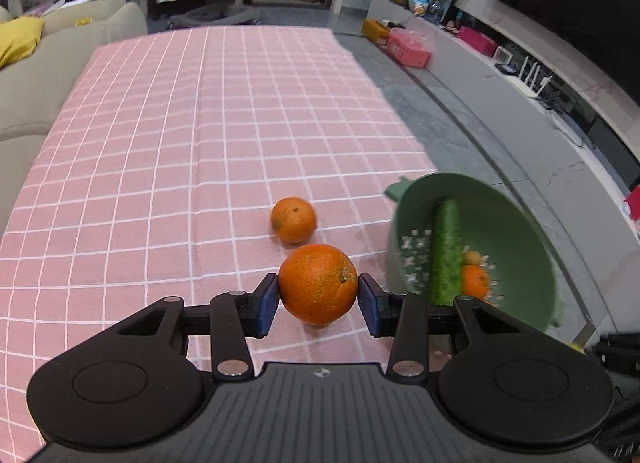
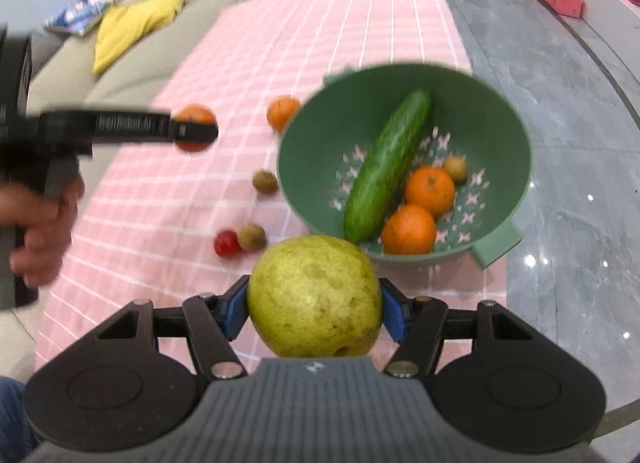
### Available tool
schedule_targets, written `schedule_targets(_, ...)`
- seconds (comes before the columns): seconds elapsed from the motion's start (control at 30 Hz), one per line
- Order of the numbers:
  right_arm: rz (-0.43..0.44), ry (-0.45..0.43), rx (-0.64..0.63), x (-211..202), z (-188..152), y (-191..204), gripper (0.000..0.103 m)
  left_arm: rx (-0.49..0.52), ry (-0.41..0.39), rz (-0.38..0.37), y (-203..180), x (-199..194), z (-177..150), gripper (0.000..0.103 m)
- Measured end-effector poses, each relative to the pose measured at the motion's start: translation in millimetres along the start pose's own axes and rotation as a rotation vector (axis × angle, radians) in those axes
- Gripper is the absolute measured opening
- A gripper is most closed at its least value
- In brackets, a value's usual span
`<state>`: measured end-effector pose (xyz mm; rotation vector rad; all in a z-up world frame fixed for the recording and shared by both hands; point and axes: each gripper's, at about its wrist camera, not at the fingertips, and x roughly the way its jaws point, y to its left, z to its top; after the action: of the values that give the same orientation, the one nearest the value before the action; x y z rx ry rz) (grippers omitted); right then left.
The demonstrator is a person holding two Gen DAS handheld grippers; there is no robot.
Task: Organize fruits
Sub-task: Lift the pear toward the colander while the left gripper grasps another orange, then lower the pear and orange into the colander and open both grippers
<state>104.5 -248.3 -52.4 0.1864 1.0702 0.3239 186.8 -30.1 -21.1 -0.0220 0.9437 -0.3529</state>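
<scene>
Tablecloth [image 1: 160, 143]: pink grid.
Left gripper [image 1: 318, 295]: clamps orange [image 1: 318, 283] at its middle; firm, rolls.
Right gripper [image 2: 314, 307]: clamps pear [image 2: 314, 295]; heavy, bruisable.

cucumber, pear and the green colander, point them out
cucumber [image 2: 386, 167], right wrist view, middle of its body
pear [image 2: 314, 297], right wrist view, front skin
green colander [image 2: 508, 123], right wrist view, inner wall

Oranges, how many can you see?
4. One is in the left gripper, held orange. One loose orange sits on the tablecloth. Two lie in the green bowl: and. More may hide under the cucumber.
</scene>
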Motion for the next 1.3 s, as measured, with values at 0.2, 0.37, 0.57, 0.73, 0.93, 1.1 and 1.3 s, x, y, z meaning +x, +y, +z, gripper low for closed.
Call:
schedule_targets(0.2,0.007,-0.091,0.075,-27.7,24.7,-20.2,0.062,0.038,0.001,-0.051,-37.2,-5.9,-11.6,0.048)
schedule_targets(0.37,-0.026,-0.144,0.138,-37.1,43.2,-42.3,0.062,0.071,0.021,-0.091,-73.0,10.4,-17.0,0.048)
schedule_targets(0.57,-0.052,-0.172,0.175,-17.8,73.7,-66.9,0.062,0.11,0.049,-0.104,-112.6,37.5,-15.3,0.048)
schedule_targets(0.73,-0.047,-0.143,0.145,10.7,87.6,-76.7,0.062,0.106,0.081,-0.112,-133.8,59.9,-18.6,0.048)
schedule_targets(0.93,-0.04,-0.089,0.088,44.3,93.3,-80.4,0.062,0.099,0.109,-0.114,-141.3,77.7,-19.9,0.048)
schedule_targets(1.1,-0.038,-0.068,0.068,60.1,96.6,-84.4,0.062,0.086,0.12,-0.122,-140.2,85.3,-18.9,0.048)
schedule_targets(1.3,-0.035,-0.06,0.05,71.0,101.4,-88.8,0.062,0.068,0.129,-0.131,-138.9,91.0,-13.4,0.048)
